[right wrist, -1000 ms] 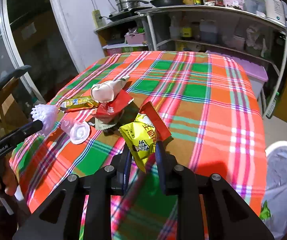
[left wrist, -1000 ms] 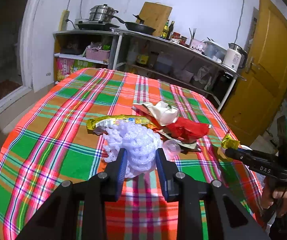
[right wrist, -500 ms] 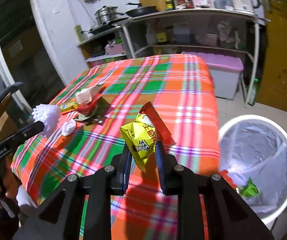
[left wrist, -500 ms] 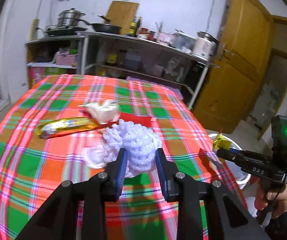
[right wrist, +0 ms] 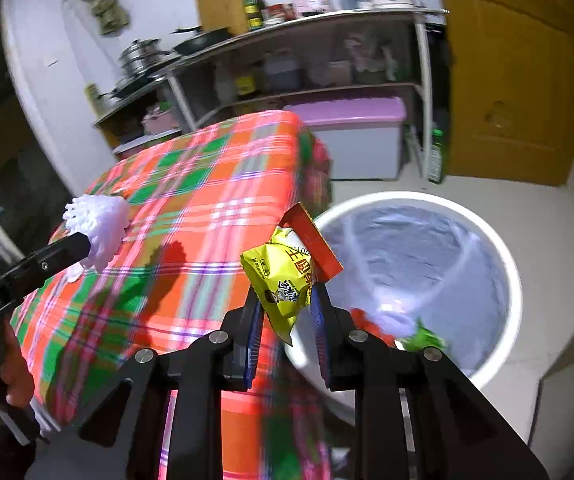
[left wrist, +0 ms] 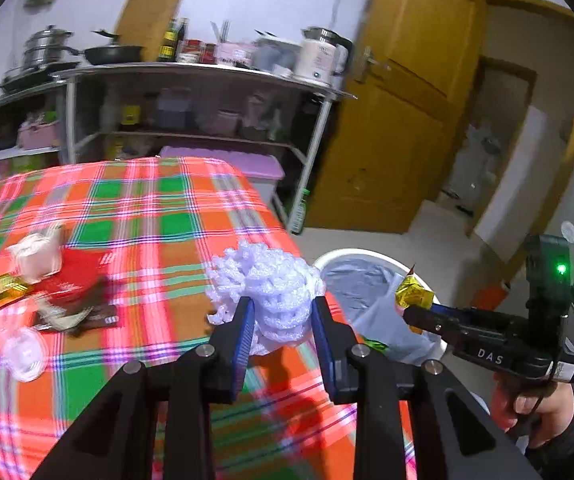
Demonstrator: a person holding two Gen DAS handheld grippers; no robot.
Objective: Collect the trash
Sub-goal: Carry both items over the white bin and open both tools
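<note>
Right hand-held gripper, clamping the yellow-and-red crinkled snack wrapper, is now swinging off the plaid table toward the white lined bin; left hand-held gripper, gripping white foam netting, is following, drop coming next.

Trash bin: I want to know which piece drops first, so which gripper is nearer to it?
Right. The right gripper holds the yellow snack packet at the trash bin rim; the left gripper, with the white foam net, is over the table.
</note>
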